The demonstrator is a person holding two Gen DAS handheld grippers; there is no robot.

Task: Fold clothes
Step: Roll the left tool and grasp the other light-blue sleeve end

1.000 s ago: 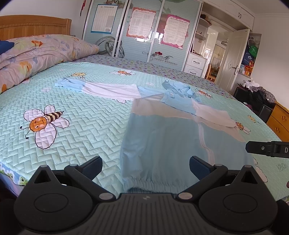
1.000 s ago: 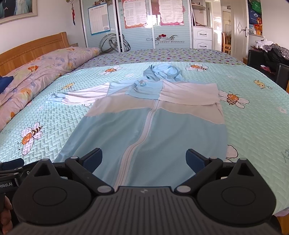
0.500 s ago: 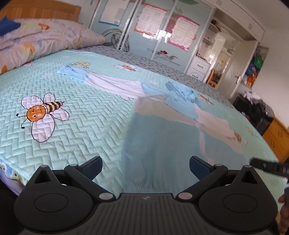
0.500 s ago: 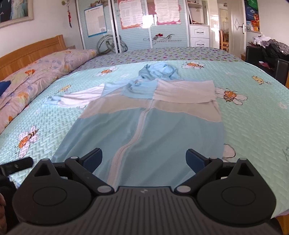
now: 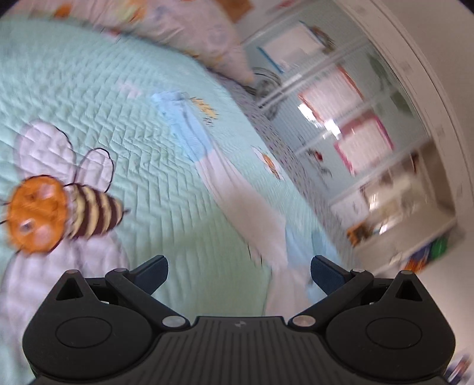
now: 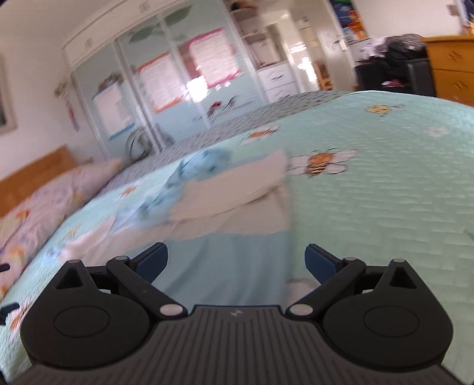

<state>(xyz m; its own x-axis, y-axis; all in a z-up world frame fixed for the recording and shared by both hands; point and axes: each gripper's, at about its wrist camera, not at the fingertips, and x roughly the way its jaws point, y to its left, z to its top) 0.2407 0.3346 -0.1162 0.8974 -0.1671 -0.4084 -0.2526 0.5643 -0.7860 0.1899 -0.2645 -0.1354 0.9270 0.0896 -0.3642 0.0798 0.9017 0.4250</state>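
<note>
Left gripper [image 5: 238, 271]: jaws spread wide, nothing between them; tilted over the bedspread, with the blue pad of the right-hand finger [image 5: 324, 274] just beside the sleeve.
Right gripper [image 6: 236, 260]: jaws spread wide, empty; low over the lower body of the jacket, not seen touching it.
Jacket [image 6: 234, 257]: light blue and white, zip-front (the zip itself is lost to blur in these views), lying flat on the bed with its blue hood [image 6: 204, 165] bunched at the far end.
Sleeve [image 5: 237, 192]: white with a light blue cuff end, stretched out straight across the bedspread away from the jacket body.
Folded part [image 6: 234, 189]: a white panel lies doubled over the upper chest, beside the hood.
Bedspread [image 5: 97, 88]: mint green, quilted, with printed bees; one large bee [image 5: 59, 207] lies well apart from the sleeve.
Pillow [image 5: 177, 26]: floral, at the head of the bed.
Wardrobe [image 6: 177, 74]: mirrored sliding doors with posters, beyond the bed.
Image quality: both views motion-blurred; fine detail unreadable.
</note>
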